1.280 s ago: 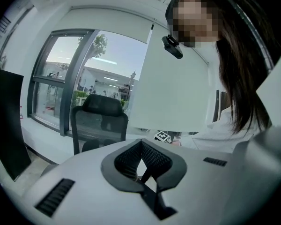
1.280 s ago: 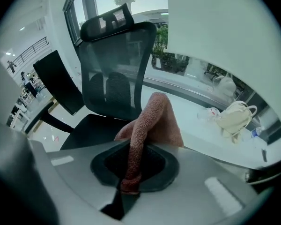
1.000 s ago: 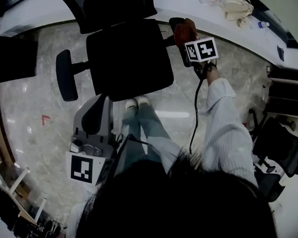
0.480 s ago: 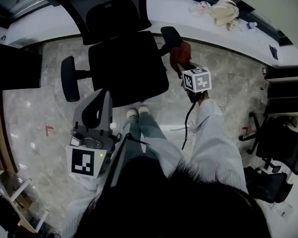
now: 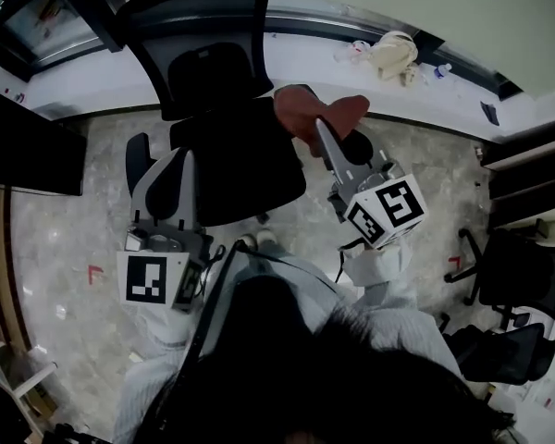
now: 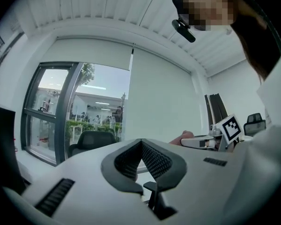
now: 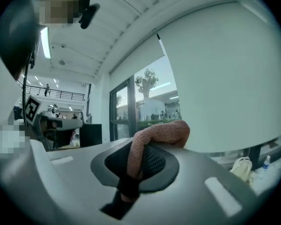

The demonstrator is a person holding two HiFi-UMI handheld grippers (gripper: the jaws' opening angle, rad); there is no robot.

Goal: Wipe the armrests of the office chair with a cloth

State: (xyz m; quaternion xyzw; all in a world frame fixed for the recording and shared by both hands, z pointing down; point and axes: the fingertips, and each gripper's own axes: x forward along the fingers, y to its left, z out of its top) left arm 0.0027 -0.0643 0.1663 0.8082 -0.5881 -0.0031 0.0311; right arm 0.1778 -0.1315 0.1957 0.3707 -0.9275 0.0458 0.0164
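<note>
The black office chair (image 5: 236, 160) stands ahead of me, its left armrest (image 5: 138, 162) beside the seat and its right armrest (image 5: 358, 146) partly behind my right gripper. My right gripper (image 5: 320, 126) is held up above the right armrest, shut on a reddish-brown cloth (image 5: 316, 111). That cloth (image 7: 160, 133) droops over the closed jaws of the right gripper (image 7: 140, 149). My left gripper (image 5: 185, 155) hovers over the seat's left side. In its own view the left gripper (image 6: 141, 144) has its pads meeting with nothing between them, and the cloth (image 6: 183, 138) shows far off.
A white bag (image 5: 392, 54) and a small bottle (image 5: 441, 69) lie on the window ledge behind the chair. Other black chairs (image 5: 518, 289) stand at the right. A dark desk (image 5: 28, 146) fills the left side. A cable (image 5: 343, 259) hangs from the right gripper.
My right gripper has lifted the cloth up off the right armrest and closer to the camera. The left gripper has risen too, and the head view has tipped further forward.
</note>
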